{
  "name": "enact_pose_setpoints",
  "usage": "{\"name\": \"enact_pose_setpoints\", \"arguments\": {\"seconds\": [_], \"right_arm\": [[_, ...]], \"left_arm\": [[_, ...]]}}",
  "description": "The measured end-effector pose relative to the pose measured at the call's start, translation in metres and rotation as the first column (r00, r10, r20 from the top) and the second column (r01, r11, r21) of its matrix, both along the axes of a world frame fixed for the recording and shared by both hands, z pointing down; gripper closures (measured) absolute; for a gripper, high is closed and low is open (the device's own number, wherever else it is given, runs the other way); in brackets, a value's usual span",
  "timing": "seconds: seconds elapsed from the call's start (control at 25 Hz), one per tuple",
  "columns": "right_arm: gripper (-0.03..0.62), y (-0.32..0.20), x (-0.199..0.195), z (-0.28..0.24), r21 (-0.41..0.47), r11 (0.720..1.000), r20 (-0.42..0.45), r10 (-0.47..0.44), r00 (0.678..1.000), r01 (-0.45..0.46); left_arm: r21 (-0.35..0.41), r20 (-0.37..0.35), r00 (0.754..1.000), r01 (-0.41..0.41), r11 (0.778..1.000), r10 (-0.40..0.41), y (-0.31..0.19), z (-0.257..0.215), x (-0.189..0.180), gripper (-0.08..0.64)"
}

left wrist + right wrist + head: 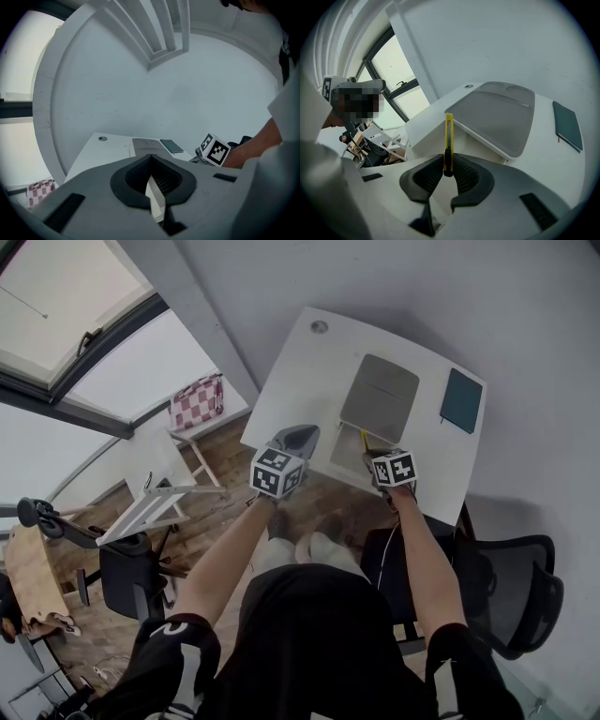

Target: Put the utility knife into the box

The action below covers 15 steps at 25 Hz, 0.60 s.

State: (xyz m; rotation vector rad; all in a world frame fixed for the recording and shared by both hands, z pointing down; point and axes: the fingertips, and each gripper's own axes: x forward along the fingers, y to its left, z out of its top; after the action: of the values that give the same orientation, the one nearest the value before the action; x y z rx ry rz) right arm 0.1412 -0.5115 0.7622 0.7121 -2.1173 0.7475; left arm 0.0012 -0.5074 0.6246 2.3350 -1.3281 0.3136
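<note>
My right gripper [382, 457] [448, 159] is shut on a yellow utility knife [449, 133] [364, 439]. The knife stands up from the jaws, held by its lower end. It hovers at the near edge of the open box [349, 448] [423, 127] on the white table [291, 381]. The box's grey lid [380, 397] [497, 117] is folded back beyond it. To the left of the box my left gripper [298, 439] [151, 158] hangs over the table's near edge. Its pads meet at the tips with nothing between them.
A dark teal notebook [460, 399] [568, 125] lies at the table's far right. A round cable hole [320, 327] is at the far corner. A black office chair [520, 596] stands to my right. A white rack [155, 502] and a checked cushion [197, 401] are on the floor to the left.
</note>
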Motion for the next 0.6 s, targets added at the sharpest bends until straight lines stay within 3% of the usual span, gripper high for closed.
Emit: {"name": "enact_pose_setpoints", "arguments": {"seconds": [0.4,0.6], "right_arm": [[0.511,0.0009,-0.0037,0.0063,-0.038,0.999,-0.011,-0.002,1.0,0.002],[0.465,-0.0004,-0.0048,0.0072,-0.043,0.999,-0.006,0.012,1.0,-0.012]], "left_arm": [[-0.004,0.001,1.0,-0.007,1.0,0.007,-0.001,0.0,0.0,0.534],[-0.007,0.001,1.0,-0.013,1.0,0.013,-0.0027,-0.001,-0.003,0.534]]}}
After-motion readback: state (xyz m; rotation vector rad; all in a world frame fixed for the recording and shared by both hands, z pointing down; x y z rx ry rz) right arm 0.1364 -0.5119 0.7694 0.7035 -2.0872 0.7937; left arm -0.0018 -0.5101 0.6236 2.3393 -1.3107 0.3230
